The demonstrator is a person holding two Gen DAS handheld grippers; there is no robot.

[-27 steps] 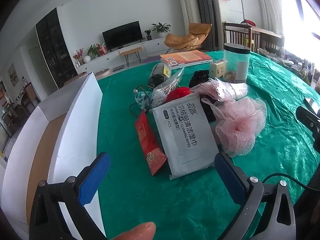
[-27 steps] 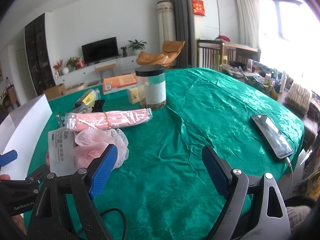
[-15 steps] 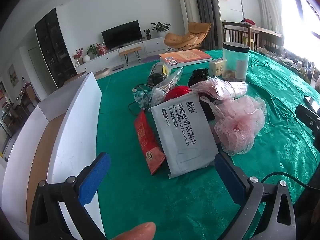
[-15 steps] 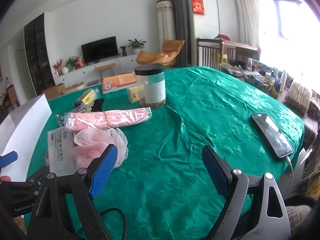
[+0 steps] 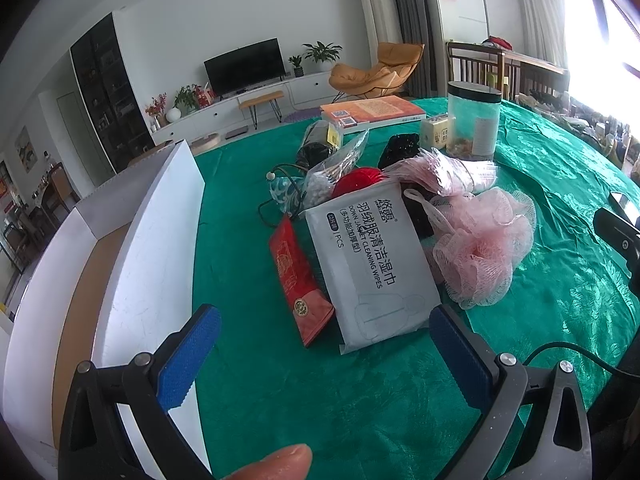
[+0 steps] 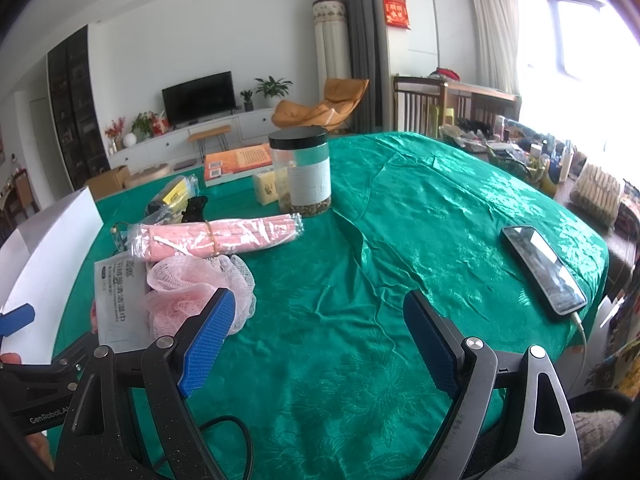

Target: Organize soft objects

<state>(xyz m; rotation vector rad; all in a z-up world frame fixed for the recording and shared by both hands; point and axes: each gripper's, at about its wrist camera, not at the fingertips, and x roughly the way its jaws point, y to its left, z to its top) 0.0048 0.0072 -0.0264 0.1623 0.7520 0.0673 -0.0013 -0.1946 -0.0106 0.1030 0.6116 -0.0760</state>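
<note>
On the green tablecloth (image 5: 248, 208), wet-wipes pack (image 5: 372, 256) and pink mesh pouf (image 5: 484, 248) lie heaped beside the white box (image 5: 156, 232), probably their destination; left gripper (image 5: 324, 356) and right gripper (image 6: 316, 340) hover released, empty.

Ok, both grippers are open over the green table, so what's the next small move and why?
Probably ease the left gripper forward and down onto the wipes pack. Its fingers stand wide and empty, the pack lies flat on top right ahead, and the white box sits open just beside it.
</note>
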